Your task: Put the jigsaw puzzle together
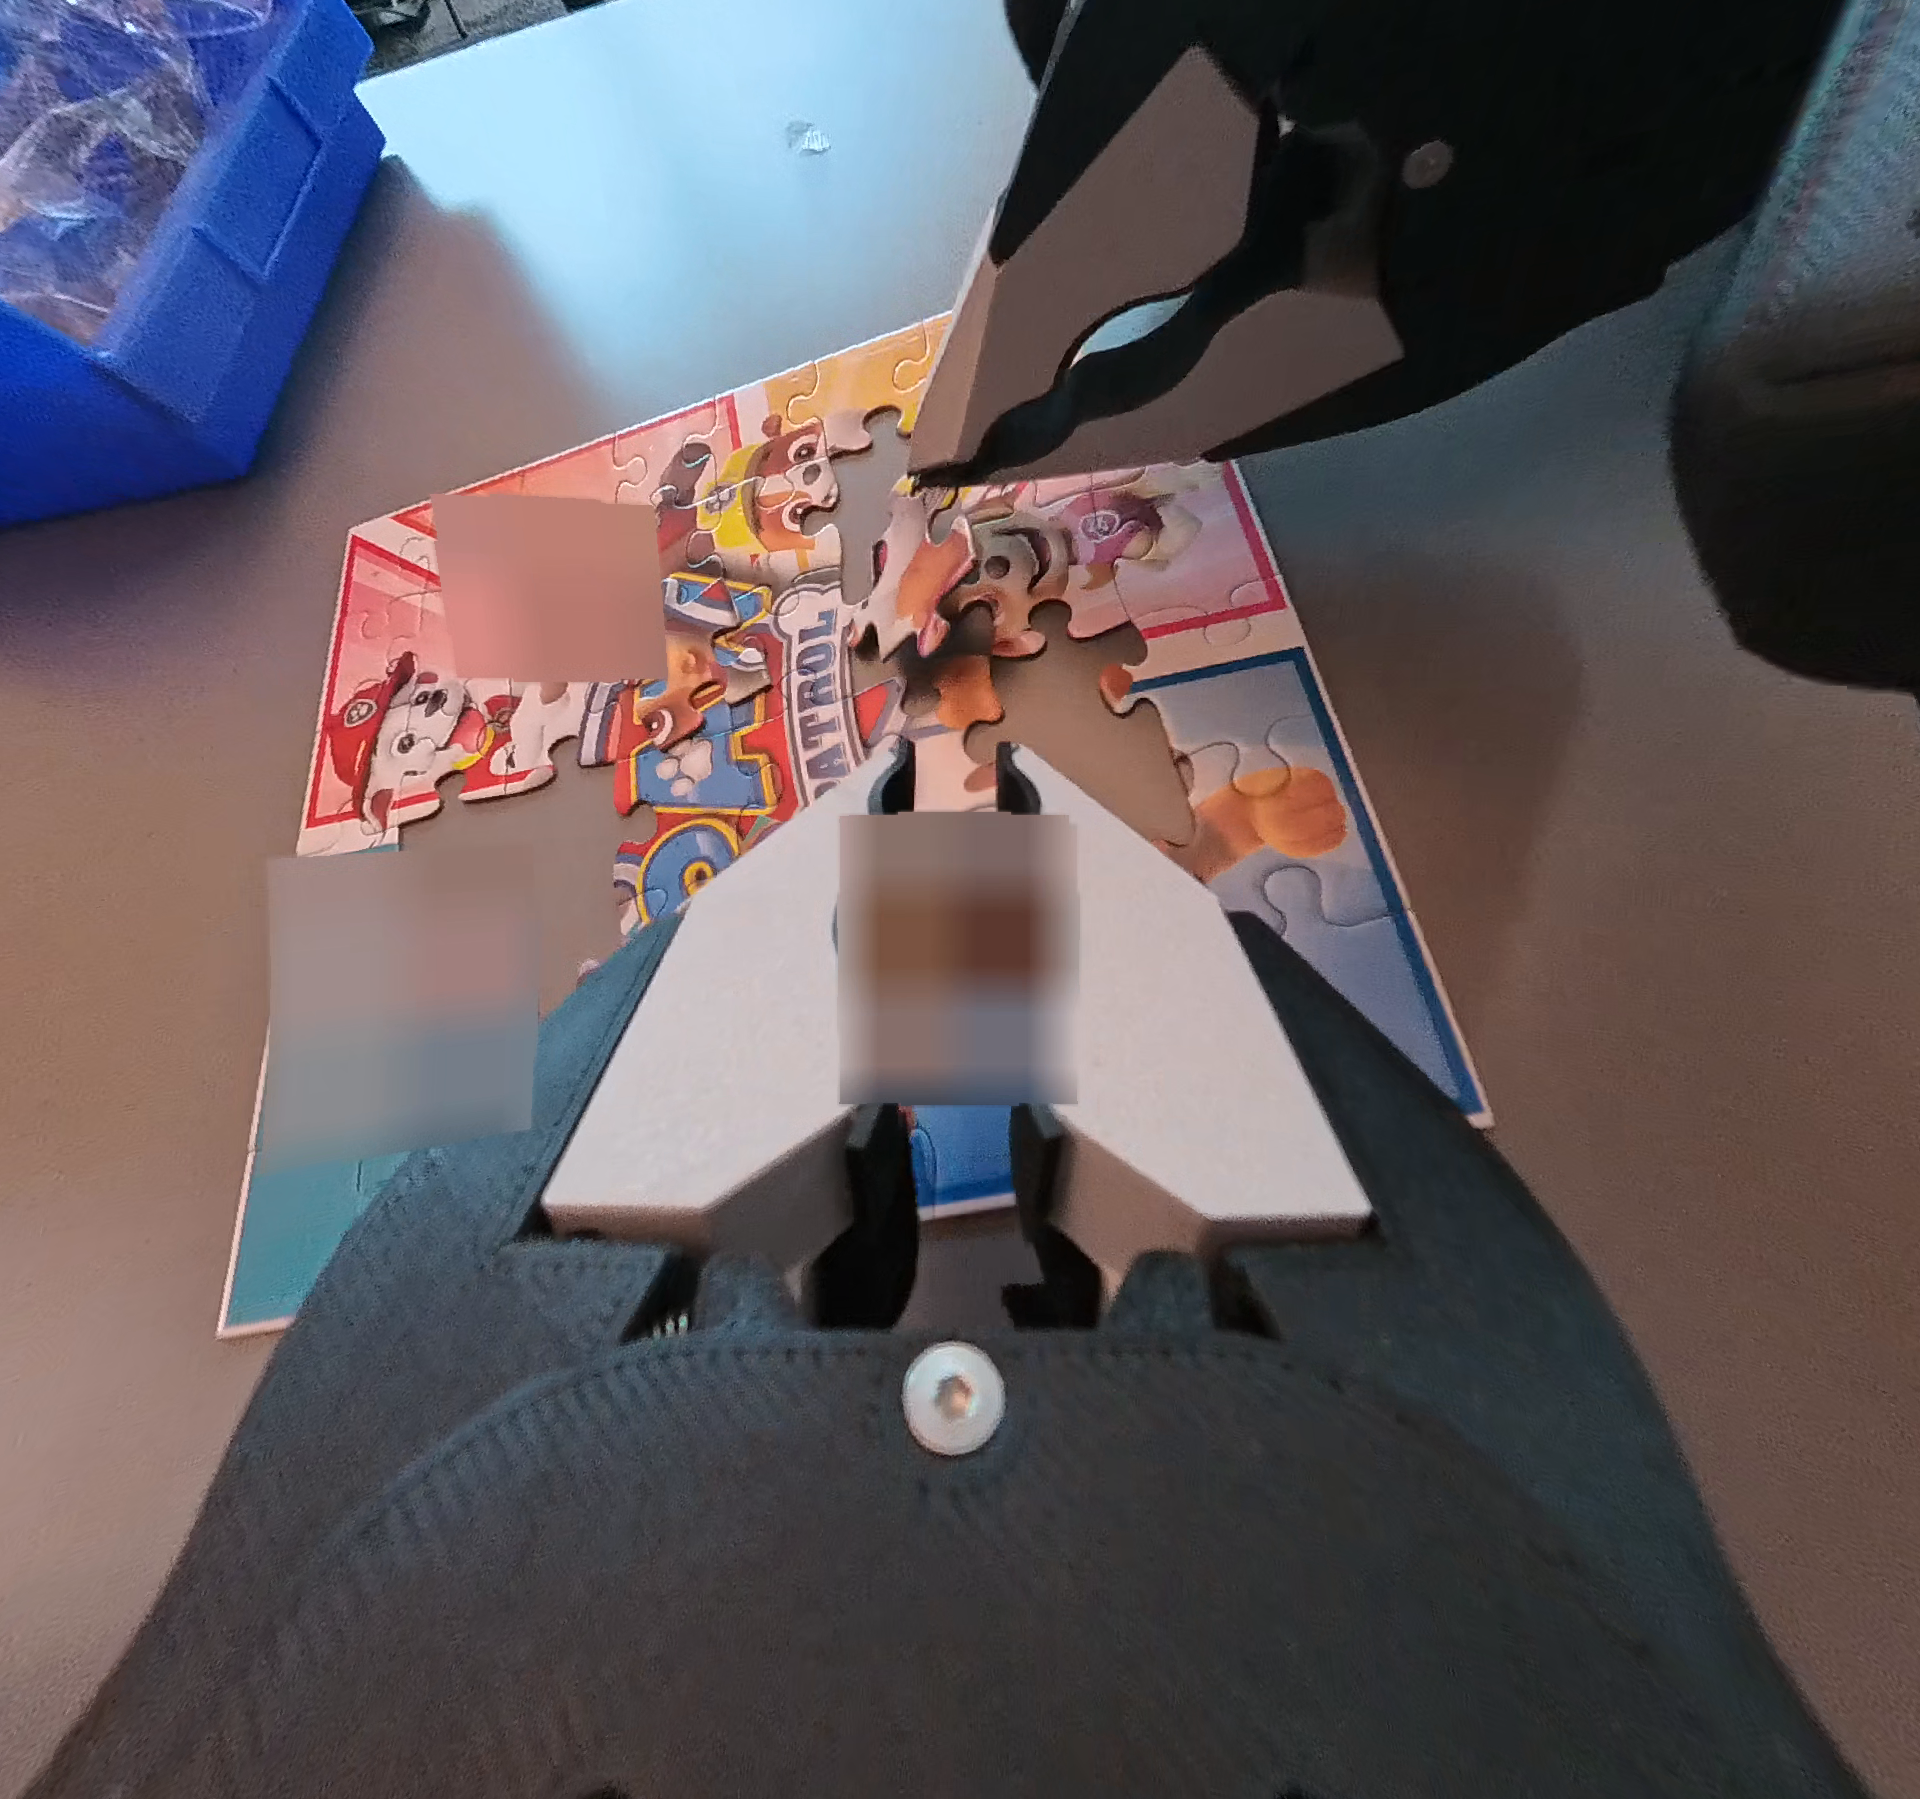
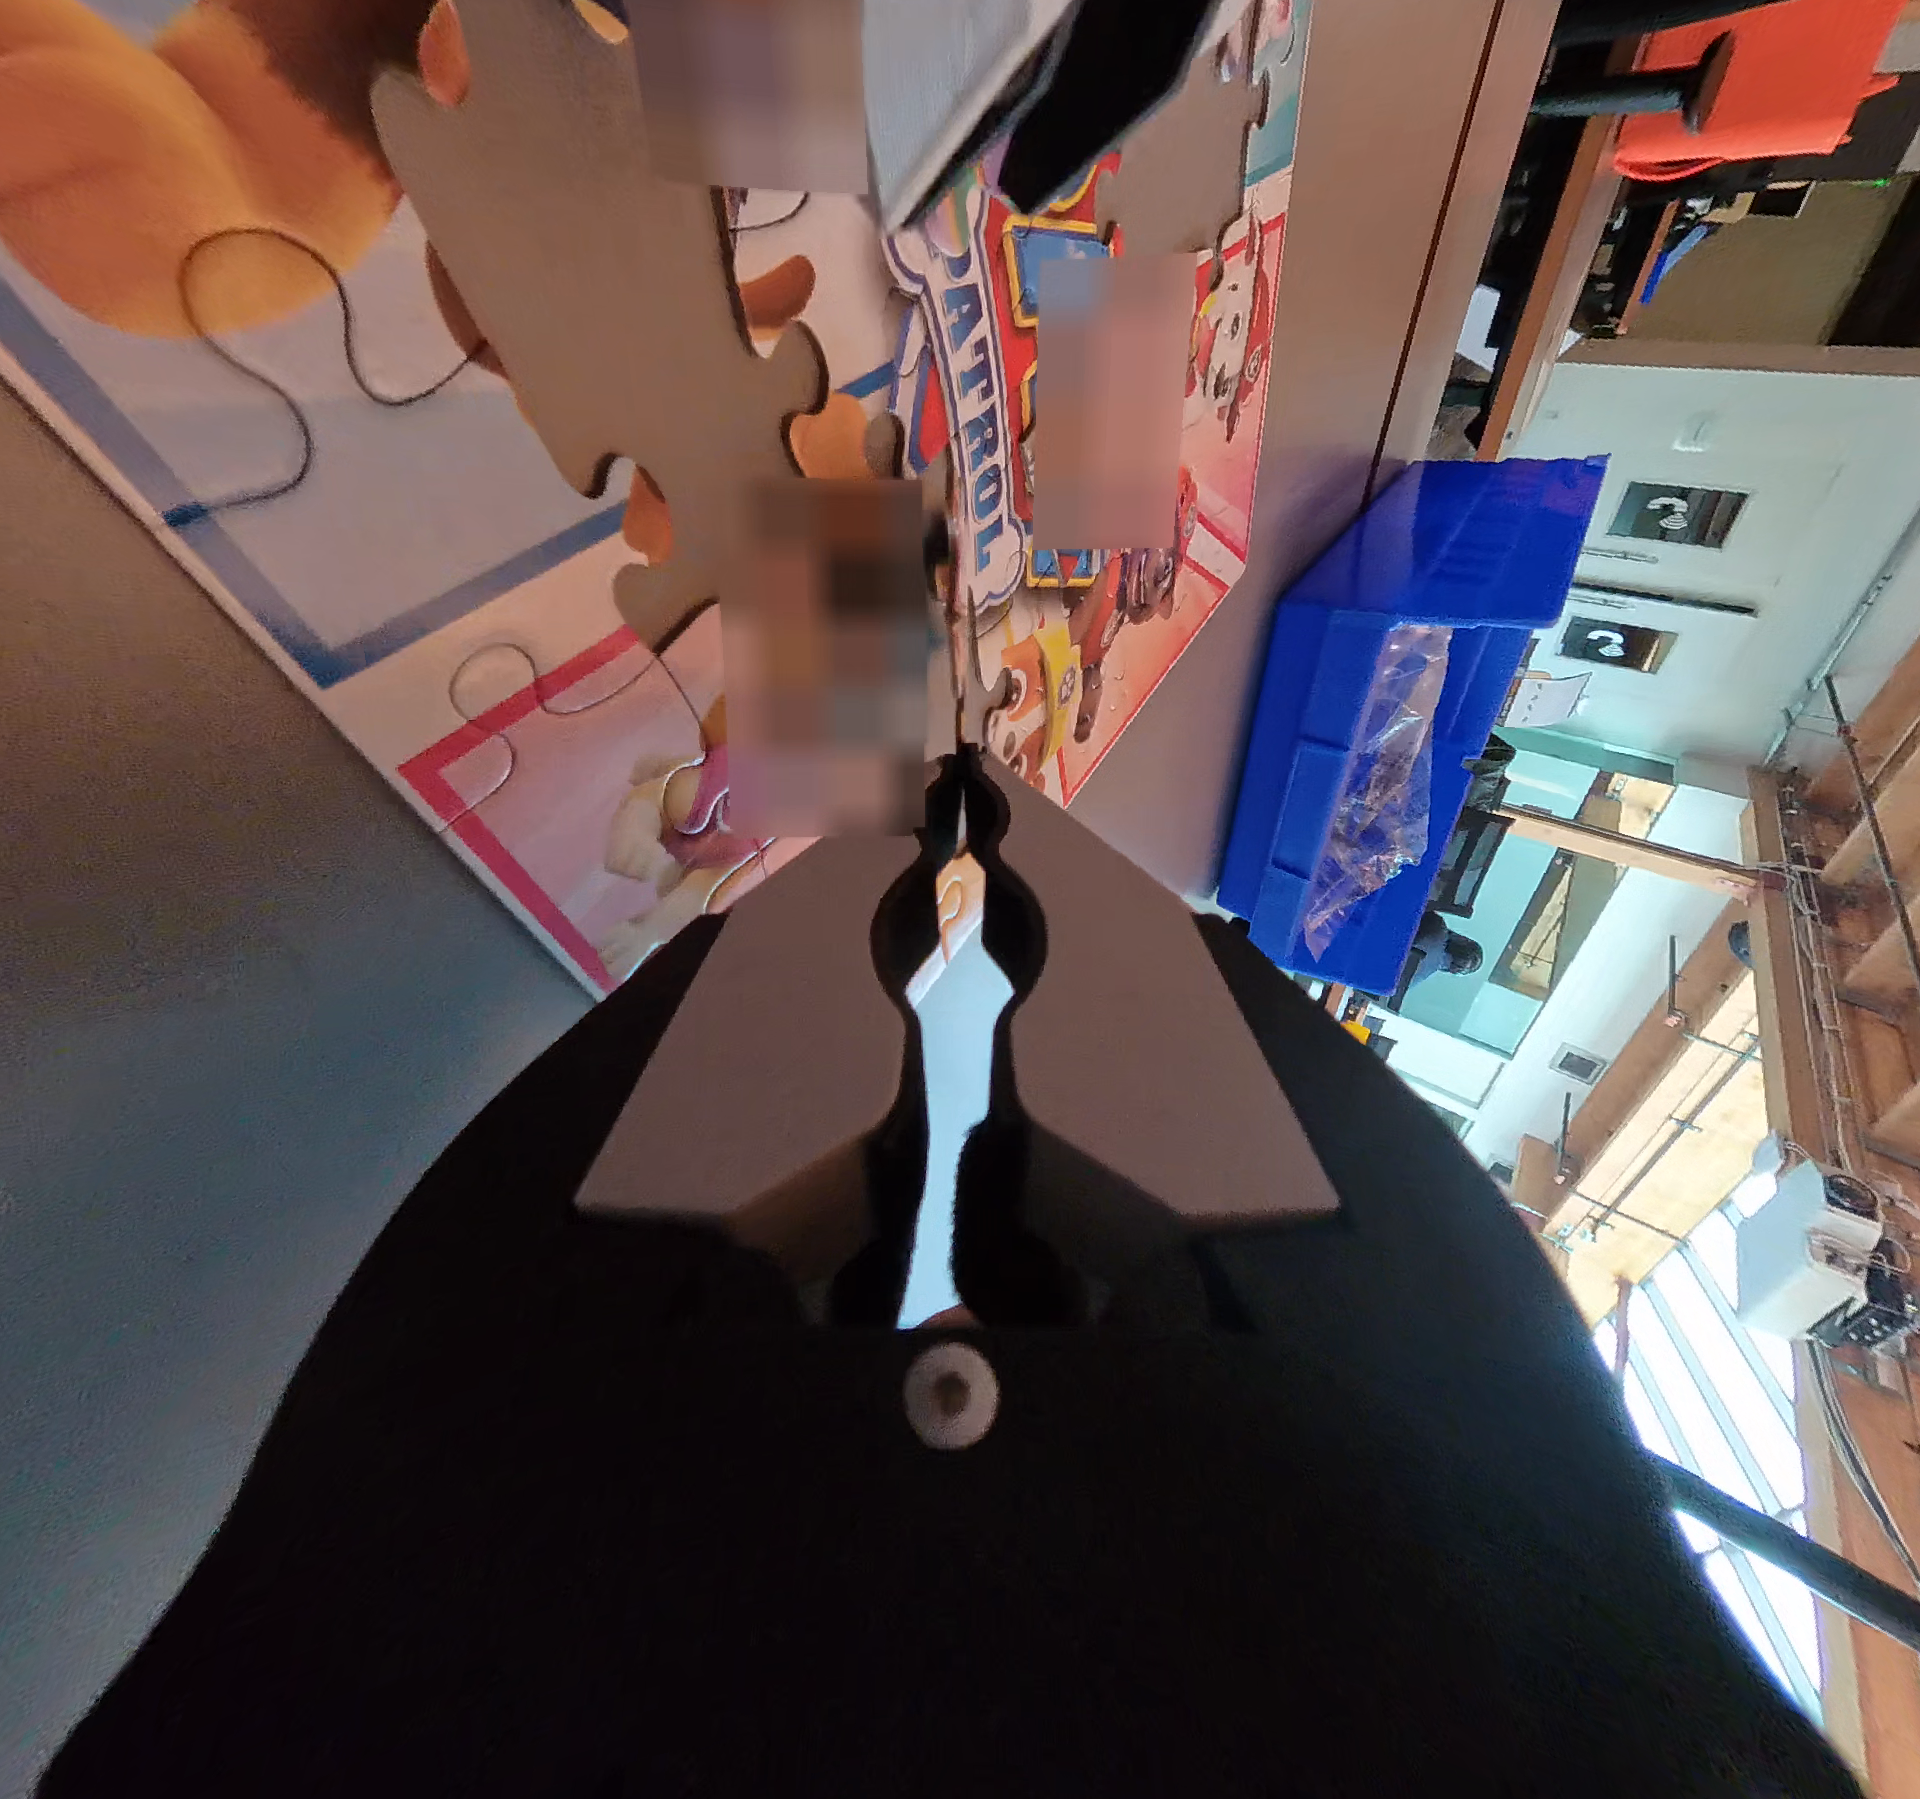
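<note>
A colourful cartoon jigsaw puzzle (image 1: 1299, 814) lies flat on the grey table (image 1: 623, 191), mostly joined. It has a jagged bare gap (image 1: 1049, 710) near its middle and another at the lower left (image 1: 540, 835). My right gripper (image 1: 928, 476) comes in from the upper right. It is shut on the top edge of a loose pink-and-orange piece (image 1: 909, 575), which is tilted over the middle gap. In the right wrist view its tips (image 2: 961, 762) meet above the puzzle (image 2: 312, 502). My left gripper (image 1: 954, 762) hovers over the puzzle's near half, its jaws a narrow gap apart with nothing between them.
A blue plastic bin (image 1: 156, 295) with clear plastic bags stands on the table at the far left, also in the right wrist view (image 2: 1403, 710). A person's sleeve (image 1: 1818, 347) is behind the right gripper. Bare table lies beyond the puzzle. The tips of one gripper are about 9 cm away from the tips of the other. My left tips are roughly 6 cm from the colourful cartoon jigsaw puzzle (image 1: 1299, 814).
</note>
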A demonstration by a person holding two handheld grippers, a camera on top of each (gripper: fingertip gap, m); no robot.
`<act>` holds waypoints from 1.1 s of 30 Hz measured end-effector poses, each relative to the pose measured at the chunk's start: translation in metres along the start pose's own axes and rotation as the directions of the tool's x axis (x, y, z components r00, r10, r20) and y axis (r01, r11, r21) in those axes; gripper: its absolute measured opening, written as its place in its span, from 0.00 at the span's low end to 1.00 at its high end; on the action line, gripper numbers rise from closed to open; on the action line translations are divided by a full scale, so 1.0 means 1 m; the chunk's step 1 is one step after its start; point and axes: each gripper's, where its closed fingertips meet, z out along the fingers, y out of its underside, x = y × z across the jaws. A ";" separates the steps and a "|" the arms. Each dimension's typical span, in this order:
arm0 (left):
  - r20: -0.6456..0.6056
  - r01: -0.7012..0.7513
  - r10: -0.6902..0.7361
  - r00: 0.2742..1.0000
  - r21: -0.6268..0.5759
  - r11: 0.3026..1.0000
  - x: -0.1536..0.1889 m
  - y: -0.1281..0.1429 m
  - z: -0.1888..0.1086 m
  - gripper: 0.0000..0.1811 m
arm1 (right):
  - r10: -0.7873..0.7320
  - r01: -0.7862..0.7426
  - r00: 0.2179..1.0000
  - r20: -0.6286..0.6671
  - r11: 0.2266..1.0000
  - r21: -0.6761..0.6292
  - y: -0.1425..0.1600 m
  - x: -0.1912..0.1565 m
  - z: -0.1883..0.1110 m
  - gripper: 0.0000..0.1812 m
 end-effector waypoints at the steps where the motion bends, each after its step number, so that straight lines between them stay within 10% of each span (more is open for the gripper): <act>1: -0.001 -0.004 0.004 1.000 -0.014 1.000 0.000 0.002 0.003 0.08 | -0.003 0.003 1.000 0.006 1.000 -0.002 0.000 0.000 0.000 0.00; 33: -0.147 0.016 -0.035 0.989 -0.127 0.992 0.020 0.028 -0.006 0.11 | -0.040 0.037 0.995 0.088 0.999 0.031 -0.044 -0.030 -0.041 0.00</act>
